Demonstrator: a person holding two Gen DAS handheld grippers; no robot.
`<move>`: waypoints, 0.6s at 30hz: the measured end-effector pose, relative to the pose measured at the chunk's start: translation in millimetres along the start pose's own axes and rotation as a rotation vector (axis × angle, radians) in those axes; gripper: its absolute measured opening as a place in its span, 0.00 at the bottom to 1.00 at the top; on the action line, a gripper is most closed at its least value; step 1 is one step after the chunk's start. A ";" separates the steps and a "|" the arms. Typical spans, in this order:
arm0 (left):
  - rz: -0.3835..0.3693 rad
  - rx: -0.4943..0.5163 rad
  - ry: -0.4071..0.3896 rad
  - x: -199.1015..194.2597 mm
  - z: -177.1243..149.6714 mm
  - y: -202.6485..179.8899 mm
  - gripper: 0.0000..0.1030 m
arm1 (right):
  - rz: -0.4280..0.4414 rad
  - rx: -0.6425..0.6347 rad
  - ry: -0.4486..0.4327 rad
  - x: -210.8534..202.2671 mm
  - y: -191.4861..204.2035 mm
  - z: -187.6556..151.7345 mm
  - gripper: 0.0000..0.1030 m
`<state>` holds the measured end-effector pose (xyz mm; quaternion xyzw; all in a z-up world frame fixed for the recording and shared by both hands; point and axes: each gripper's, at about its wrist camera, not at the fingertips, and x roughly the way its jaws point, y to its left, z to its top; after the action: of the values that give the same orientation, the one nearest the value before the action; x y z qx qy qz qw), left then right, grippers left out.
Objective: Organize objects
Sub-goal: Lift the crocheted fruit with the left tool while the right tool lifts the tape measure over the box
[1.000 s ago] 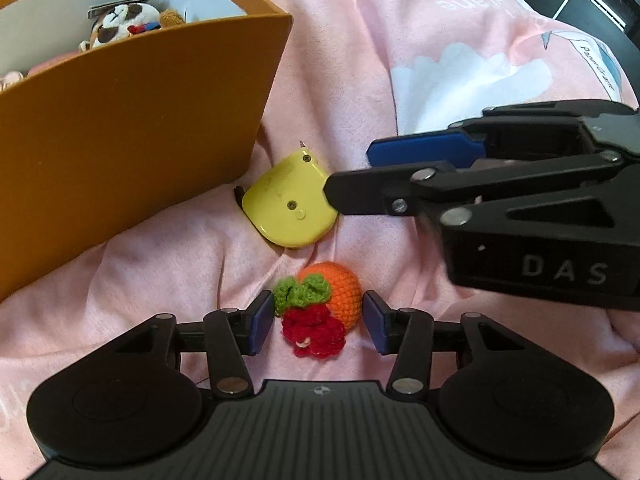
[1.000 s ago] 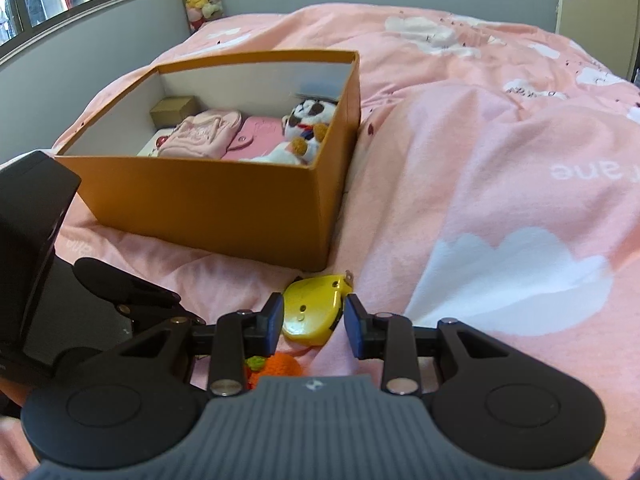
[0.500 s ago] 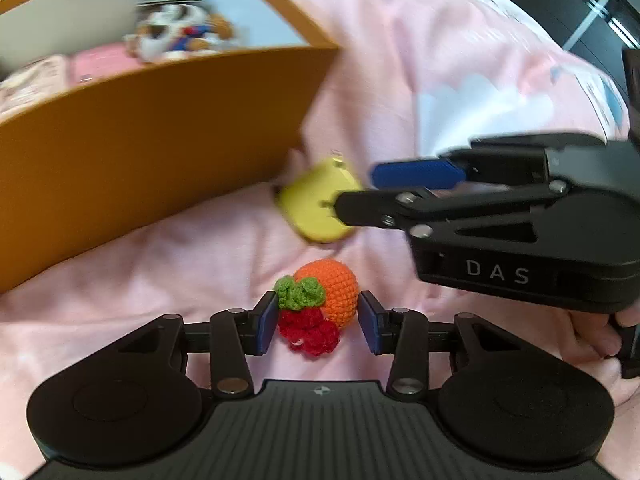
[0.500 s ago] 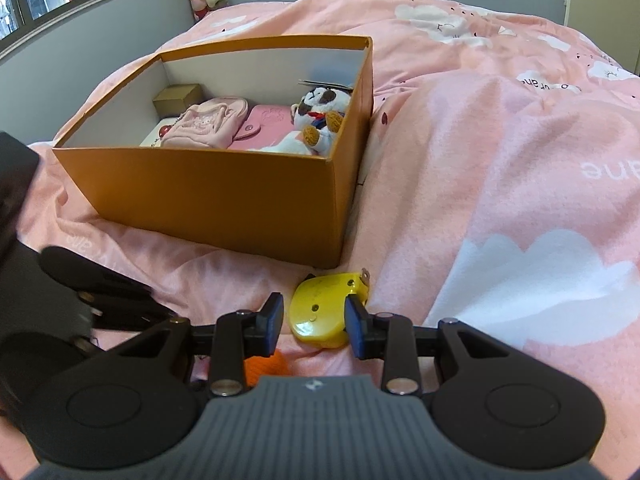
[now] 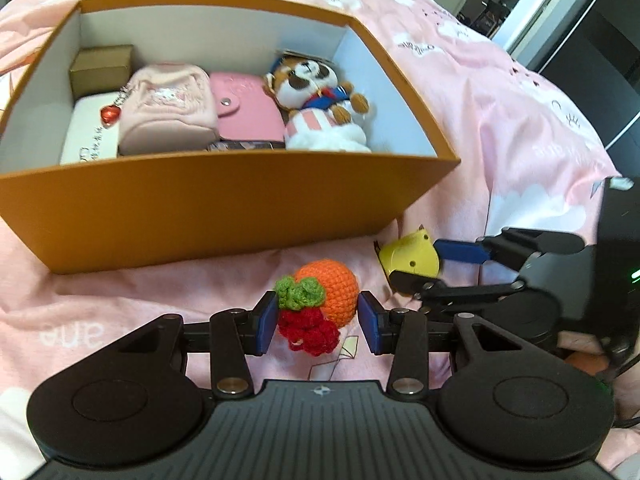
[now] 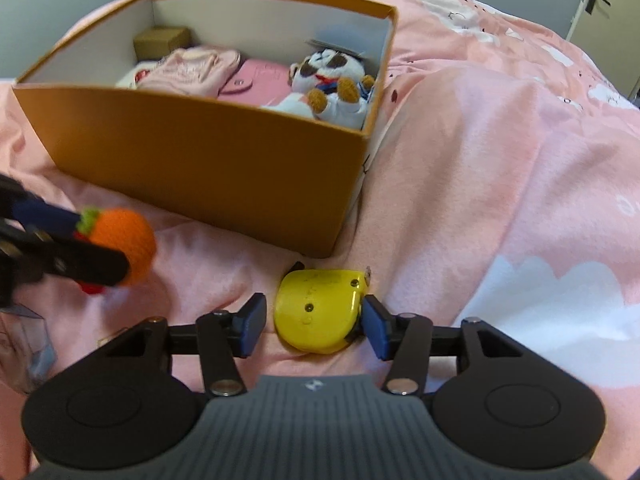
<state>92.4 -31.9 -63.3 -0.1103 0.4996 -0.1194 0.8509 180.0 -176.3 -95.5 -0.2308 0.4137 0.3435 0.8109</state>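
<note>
My left gripper [image 5: 318,322] is shut on a crocheted orange fruit [image 5: 336,292] with green leaves and red berries, held clear of the pink bedspread [image 5: 460,128] in front of the orange box [image 5: 200,216]. The right wrist view shows that fruit [image 6: 128,240] at the left, in the left gripper's fingers [image 6: 80,258]. A yellow tape measure [image 6: 320,312] lies on the bedspread near the box's [image 6: 200,152] corner. My right gripper [image 6: 314,326] is around it with its jaws opening. The right pad is at its edge and the left pad stands off it.
The box holds a plush dog in a sailor suit [image 5: 320,100], a pink pouch [image 5: 168,108], a pink wallet [image 5: 244,112], a small brown carton [image 5: 100,66] and a white box [image 5: 88,136]. Bare cloud-print bedspread [image 6: 520,160] lies to the right.
My left gripper closed on the crocheted fruit and rose with it, so the inside of the box came into its view. My right gripper came down around the yellow tape measure and widened its jaws.
</note>
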 end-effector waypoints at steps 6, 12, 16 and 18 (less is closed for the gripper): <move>-0.017 -0.008 -0.009 -4.9 5.5 -2.3 0.48 | -0.028 -0.003 0.037 17.4 1.3 -0.2 0.53; -0.059 -0.012 -0.026 -16.4 13.0 -5.2 0.48 | 0.007 0.039 0.019 5.3 -7.5 0.3 0.52; -0.108 -0.015 -0.049 -34.7 21.4 -6.8 0.48 | 0.053 0.051 -0.019 -25.3 -15.2 2.7 0.52; -0.120 -0.017 -0.063 -44.5 27.2 -6.4 0.48 | 0.085 0.038 -0.044 -47.7 -19.0 5.4 0.52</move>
<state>94.6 -22.2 -11.7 -0.1509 0.4661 -0.1626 0.8565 176.9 -202.7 -51.2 -0.1901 0.4114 0.3747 0.8088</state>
